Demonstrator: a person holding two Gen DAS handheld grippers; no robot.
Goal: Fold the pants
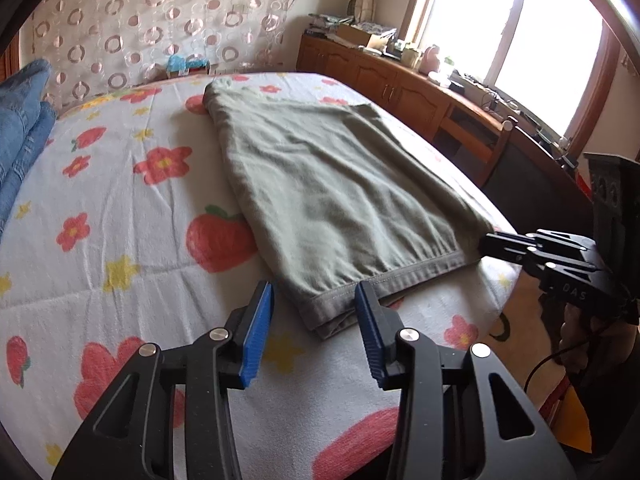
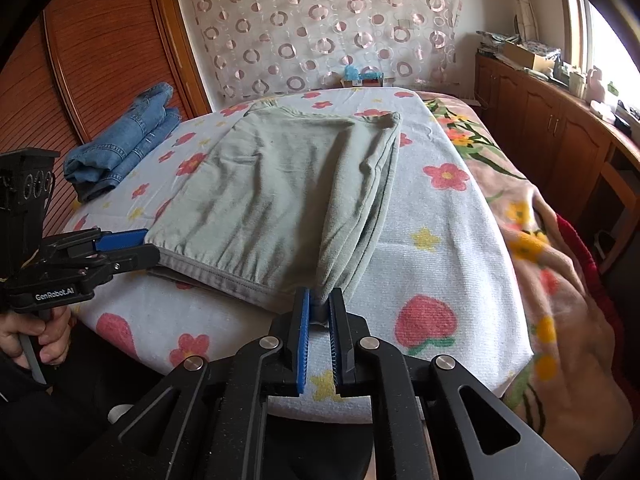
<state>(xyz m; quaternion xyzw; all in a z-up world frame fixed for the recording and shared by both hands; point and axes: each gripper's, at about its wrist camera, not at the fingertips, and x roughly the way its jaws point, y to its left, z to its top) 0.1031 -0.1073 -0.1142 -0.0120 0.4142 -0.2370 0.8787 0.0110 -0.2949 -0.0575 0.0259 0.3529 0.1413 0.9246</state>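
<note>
Grey-green pants (image 1: 340, 184) lie folded lengthwise on the flowered bedsheet (image 1: 120, 208), waistband toward me; they also show in the right wrist view (image 2: 280, 184). My left gripper (image 1: 316, 300) is open, its blue pads either side of the near left waistband corner, not closed on it. It shows from the side in the right wrist view (image 2: 136, 246). My right gripper (image 2: 320, 300) is shut on the pants' right waistband corner, cloth pinched between the blue pads. It also shows in the left wrist view (image 1: 486, 242) at the right corner.
Folded blue jeans (image 2: 120, 140) lie at the bed's far left. A wooden cabinet (image 1: 400, 80) with clutter runs under the window on the right. A flowered pink blanket (image 2: 540, 240) drapes the bed's right side. A patterned curtain (image 2: 320, 20) hangs behind.
</note>
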